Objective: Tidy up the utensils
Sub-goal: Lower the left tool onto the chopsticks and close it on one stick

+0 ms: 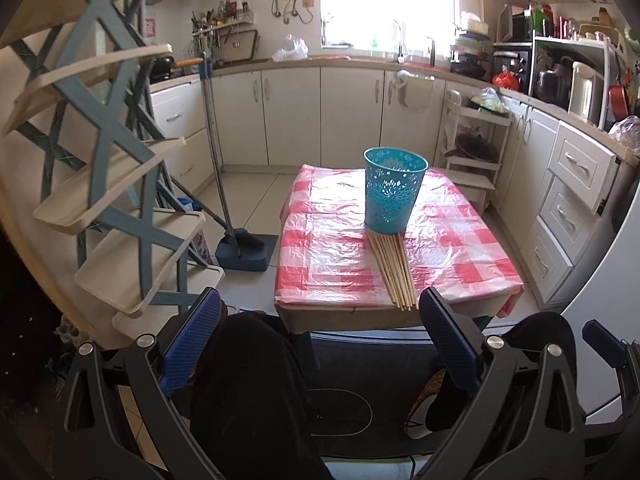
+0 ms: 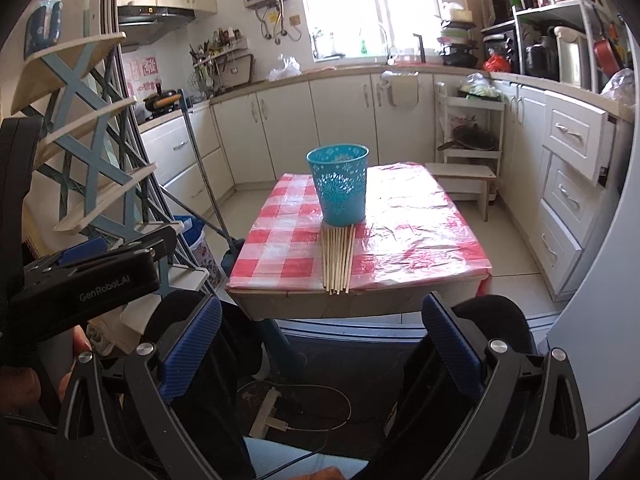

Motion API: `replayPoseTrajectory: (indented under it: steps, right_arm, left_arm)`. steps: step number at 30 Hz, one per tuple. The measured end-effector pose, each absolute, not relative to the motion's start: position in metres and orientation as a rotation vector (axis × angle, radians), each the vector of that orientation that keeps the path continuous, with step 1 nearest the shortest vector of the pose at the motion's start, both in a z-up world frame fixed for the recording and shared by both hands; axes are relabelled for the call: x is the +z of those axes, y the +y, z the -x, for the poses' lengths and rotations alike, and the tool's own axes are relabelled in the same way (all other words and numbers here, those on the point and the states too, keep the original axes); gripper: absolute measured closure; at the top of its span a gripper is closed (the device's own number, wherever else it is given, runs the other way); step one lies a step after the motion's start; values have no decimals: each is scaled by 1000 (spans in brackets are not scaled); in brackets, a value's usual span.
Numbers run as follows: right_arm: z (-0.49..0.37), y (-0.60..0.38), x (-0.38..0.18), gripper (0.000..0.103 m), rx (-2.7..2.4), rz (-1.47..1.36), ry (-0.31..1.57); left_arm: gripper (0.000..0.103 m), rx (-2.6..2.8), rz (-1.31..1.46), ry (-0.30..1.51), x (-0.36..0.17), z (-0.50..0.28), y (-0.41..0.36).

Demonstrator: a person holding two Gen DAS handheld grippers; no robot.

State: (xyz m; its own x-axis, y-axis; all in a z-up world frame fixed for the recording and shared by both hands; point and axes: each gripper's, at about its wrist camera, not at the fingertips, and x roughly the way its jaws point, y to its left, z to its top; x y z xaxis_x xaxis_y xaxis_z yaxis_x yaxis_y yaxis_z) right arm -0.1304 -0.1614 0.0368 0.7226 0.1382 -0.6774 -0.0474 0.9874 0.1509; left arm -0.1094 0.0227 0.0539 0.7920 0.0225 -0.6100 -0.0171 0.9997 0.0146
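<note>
Sticks: you are looking at a bundle of wooden sticks [image 1: 392, 270] lying flat on the table [image 1: 320, 280], side by side, their far ends touching the foot of the cup [image 1: 394, 190] and their near ends sitting right at the table's front edge, some seeming to poke just past it.
Cup: it is standing upright near the middle of the checked cloth [image 2: 280, 240], rim open, nothing visible inside from here.
Left gripper [image 1: 320, 334]: you are holding it short of the table, below the edge, fingers spread wide and gripping nothing.
Right gripper [image 2: 322, 336]: you are holding it the same way, fingers wide apart, empty, well back from the sticks [image 2: 338, 260].
Slip risk: you are reaching for round, thin sticks on slick plastic; a pinch from the side is likely to roll them apart or push the outer ones off the front edge.
Cup risk: it looks light and tall, so you are risking tipping it if you shove the sticks forward into its base or catch the rim while feeding them in.
Cloth risk: the wrinkled cloth is lying loose, and a dragging finger may be pulling cup and sticks along with it.
Grip risk: you are likely to lift only part of the bundle; loose sticks may pivot and drop.
</note>
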Motion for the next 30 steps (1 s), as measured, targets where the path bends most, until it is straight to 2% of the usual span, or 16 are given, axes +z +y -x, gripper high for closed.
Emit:
replayPoseTrajectory:
  steps: [10, 11, 12, 13, 15, 17, 22, 24, 30]
  right_arm:
    - [9, -192, -40, 8, 96, -178, 842]
    - [-8, -195, -52, 17, 98, -172, 864]
    - [-26, -196, -64, 30, 101, -164, 896]
    - [-40, -197, -73, 34, 115, -163, 919]
    - [-70, -195, -96, 52, 142, -149, 975]
    - [-101, -192, -120, 65, 173, -156, 1037]
    - [-157, -186, -164, 76, 176, -134, 1135]
    - [-169, -185, -174, 85, 178, -126, 1155]
    - [-187, -177, -192, 88, 221, -77, 1174]
  left_arm:
    - [8, -36, 43, 828, -8, -15, 21]
    - [8, -31, 51, 836, -13, -25, 21]
    - [8, -25, 61, 845, -21, -41, 21]
    - [8, -21, 65, 851, -26, -50, 18]
    - [8, -21, 75, 866, -40, -72, 16]
    - [8, -20, 89, 890, -55, -96, 12]
    - [8, -23, 114, 956, -91, -142, 3]
    - [8, -11, 125, 975, -104, -159, 3]
    - [10, -12, 125, 1010, -125, -193, -3]
